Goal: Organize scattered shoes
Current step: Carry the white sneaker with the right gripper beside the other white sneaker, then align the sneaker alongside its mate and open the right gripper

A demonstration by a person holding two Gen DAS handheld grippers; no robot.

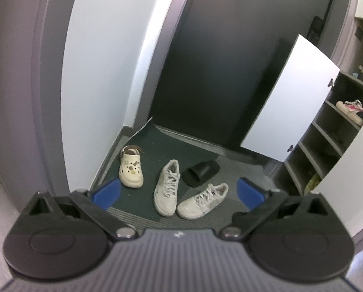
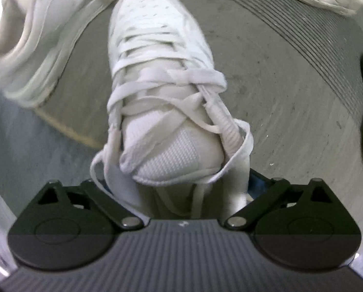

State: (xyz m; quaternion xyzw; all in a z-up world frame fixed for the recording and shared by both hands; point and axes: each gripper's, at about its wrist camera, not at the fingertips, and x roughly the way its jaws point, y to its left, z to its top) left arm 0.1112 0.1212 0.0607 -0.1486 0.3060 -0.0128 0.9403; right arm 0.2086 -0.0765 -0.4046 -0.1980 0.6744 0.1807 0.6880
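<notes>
Your right gripper points down over a white laced sneaker, jaws spread wide either side of its collar; whether the pads touch it is hidden. The sneaker runs lengthwise away from you, toe at the far end, on a grey ribbed mat, another white shoe close on its left. Your left gripper hangs wide open and empty above a dark entry floor, near an open shoe cabinet.
</notes>
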